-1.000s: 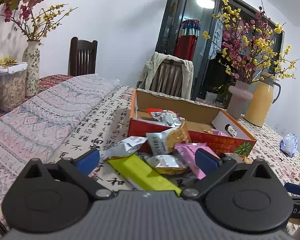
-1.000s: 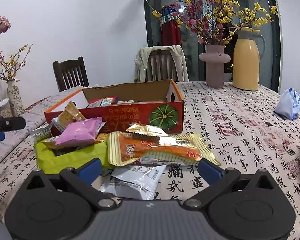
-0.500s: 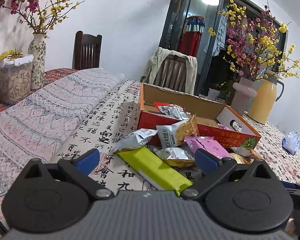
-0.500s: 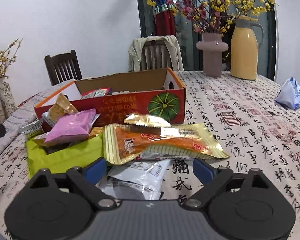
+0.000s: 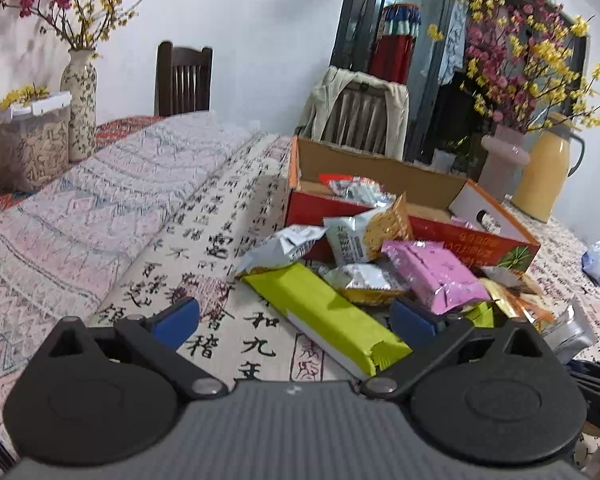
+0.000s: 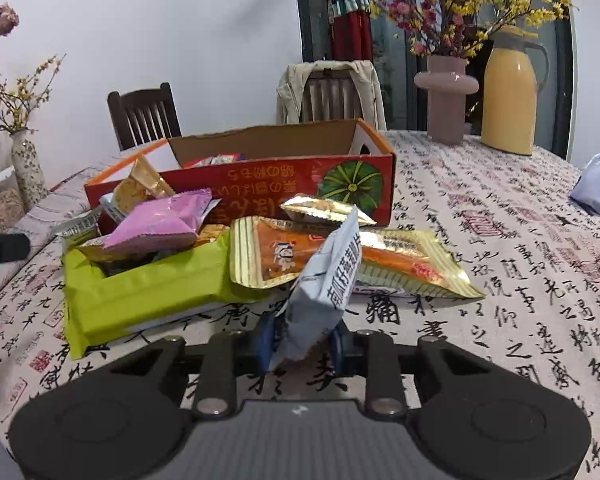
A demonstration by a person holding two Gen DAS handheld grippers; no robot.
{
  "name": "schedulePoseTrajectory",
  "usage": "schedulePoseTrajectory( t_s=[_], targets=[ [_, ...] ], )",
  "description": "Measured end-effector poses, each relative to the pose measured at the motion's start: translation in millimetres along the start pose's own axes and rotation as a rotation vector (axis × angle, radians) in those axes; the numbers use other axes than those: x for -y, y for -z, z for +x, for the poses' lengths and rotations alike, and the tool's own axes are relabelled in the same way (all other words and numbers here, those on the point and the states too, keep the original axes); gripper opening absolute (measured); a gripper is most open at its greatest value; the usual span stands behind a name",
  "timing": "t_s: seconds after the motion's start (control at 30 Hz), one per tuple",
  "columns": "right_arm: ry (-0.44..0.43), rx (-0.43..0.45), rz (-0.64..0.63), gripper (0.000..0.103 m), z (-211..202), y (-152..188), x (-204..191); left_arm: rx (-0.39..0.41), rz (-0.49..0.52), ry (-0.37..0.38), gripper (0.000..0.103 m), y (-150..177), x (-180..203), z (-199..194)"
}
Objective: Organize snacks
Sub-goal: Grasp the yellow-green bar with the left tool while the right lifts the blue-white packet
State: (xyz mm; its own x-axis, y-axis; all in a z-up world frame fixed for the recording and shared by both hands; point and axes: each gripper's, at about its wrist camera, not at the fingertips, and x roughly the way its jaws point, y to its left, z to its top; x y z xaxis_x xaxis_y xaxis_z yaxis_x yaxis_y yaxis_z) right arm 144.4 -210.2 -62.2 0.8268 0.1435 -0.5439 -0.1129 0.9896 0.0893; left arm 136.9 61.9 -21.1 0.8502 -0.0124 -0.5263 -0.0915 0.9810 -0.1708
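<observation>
Right wrist: tongs (image 6: 302,346) pinch Chinese-lettered pale-blue packet (image 6: 324,284).

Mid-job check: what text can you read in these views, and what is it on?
"和", "九": brush calligraphy on the tablecloth, among many other characters.
"南瓜籽": seemingly the start of the vertical print on the white packet; rest unclear.
Red box: yellow print, upside down, unreadable.
Other wrappers: too small.
</observation>
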Motion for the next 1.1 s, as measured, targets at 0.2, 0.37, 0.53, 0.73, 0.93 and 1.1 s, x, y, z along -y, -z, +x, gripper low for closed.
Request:
schedulePoseTrajectory(
  t_s=[0.2, 0.37, 0.53, 0.73, 0.93, 1.1],
  targets=[
    [0.008, 0.037, -0.018, 0.014, -11.1, 5.2, 6.0, -0.096, -0.037, -0.021, 0.103, -5.4, 7.9, 27.6],
    [0.015, 0.062, -0.018, 0.013, -19.7, 8.7, 12.6, -0.163, -0.065, -0.053, 0.103, -12.6, 20.9, 53.2],
    [0.009, 0.073, -0.005, 0.013, -23.3, 10.1, 18.1, -0.203, -0.023, -0.108, 0.085, -8.1, 36.0, 68.0],
    [-0.016, 0.070, -0.002, 0.013, -25.9, 13.9, 20.7, -0.198, 0.010, -0.107, 0.051, -1.9, 30.5, 57.1],
    [-0.033, 0.068, 0.003, 0.013, -27.8, 17.1, 23.2, -0.197, 0.019, -0.138, 0.042, 0.1, 8.6, 42.0],
    [-0.043, 0.072, 0.003, 0.013, -29.2, 16.9, 20.7, -0.187, 0.040, -0.156, 0.050, -1.7, 14.3, 47.6]
  ],
)
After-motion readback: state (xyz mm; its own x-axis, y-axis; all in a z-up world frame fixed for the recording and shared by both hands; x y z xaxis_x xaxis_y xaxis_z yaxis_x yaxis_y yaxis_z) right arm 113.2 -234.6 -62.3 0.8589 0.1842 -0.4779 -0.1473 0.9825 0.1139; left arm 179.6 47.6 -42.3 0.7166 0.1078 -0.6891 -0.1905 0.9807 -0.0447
